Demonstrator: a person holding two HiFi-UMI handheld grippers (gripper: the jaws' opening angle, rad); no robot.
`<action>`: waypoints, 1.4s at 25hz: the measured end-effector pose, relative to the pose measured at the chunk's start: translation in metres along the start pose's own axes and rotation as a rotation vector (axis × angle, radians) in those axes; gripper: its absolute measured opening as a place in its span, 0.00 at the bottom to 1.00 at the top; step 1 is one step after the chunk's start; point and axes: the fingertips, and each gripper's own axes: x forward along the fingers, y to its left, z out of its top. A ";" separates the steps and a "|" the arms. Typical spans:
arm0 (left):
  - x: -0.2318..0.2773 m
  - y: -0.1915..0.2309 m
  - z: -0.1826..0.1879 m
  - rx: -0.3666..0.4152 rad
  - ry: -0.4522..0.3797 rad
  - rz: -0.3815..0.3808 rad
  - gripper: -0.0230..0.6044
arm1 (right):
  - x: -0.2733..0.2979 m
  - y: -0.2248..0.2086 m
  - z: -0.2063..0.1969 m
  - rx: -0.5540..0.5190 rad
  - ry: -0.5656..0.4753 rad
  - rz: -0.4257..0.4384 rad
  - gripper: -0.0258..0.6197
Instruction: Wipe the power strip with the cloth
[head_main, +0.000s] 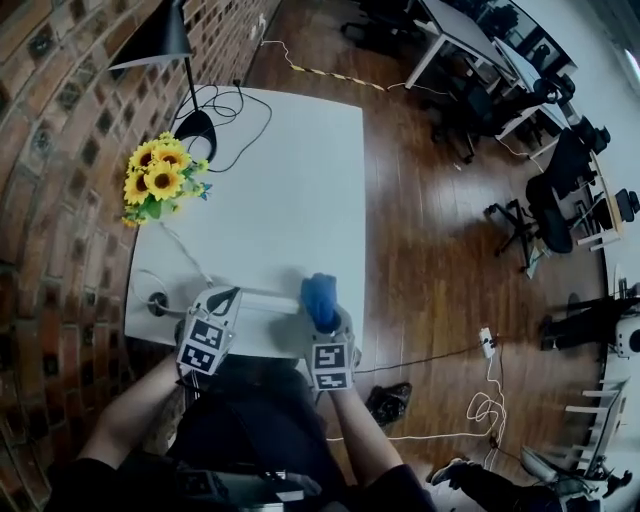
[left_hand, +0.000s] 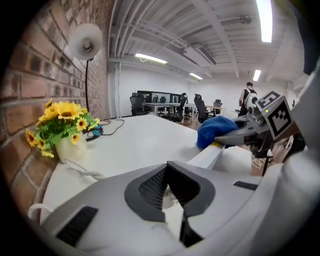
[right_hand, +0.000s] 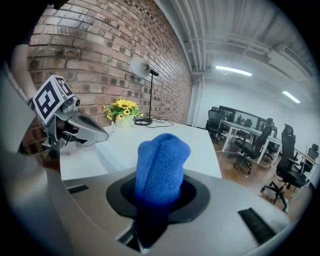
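Observation:
A white power strip lies along the near edge of the white table. At its left end my left gripper has its jaws shut; in the left gripper view the power strip runs away from them up to the right. Whether they pinch it is hidden. My right gripper is shut on a folded blue cloth, which rests at the strip's right end. The cloth stands up out of the right gripper's jaws and fills them. The left gripper shows at the left of the right gripper view.
A vase of sunflowers stands at the table's left edge by the brick wall. Behind it are a black lamp and dark cables. The strip's white cord runs toward a round hole. Office chairs stand on the right.

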 end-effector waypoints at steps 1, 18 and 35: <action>-0.001 -0.001 0.000 0.017 -0.001 0.004 0.06 | 0.000 0.001 0.000 -0.005 0.001 -0.002 0.16; -0.001 0.005 -0.017 -0.080 0.163 -0.032 0.06 | -0.032 -0.024 -0.036 -0.428 0.481 0.062 0.15; -0.003 0.002 -0.019 -0.076 0.127 -0.057 0.06 | -0.019 -0.003 -0.043 -1.159 0.784 0.283 0.14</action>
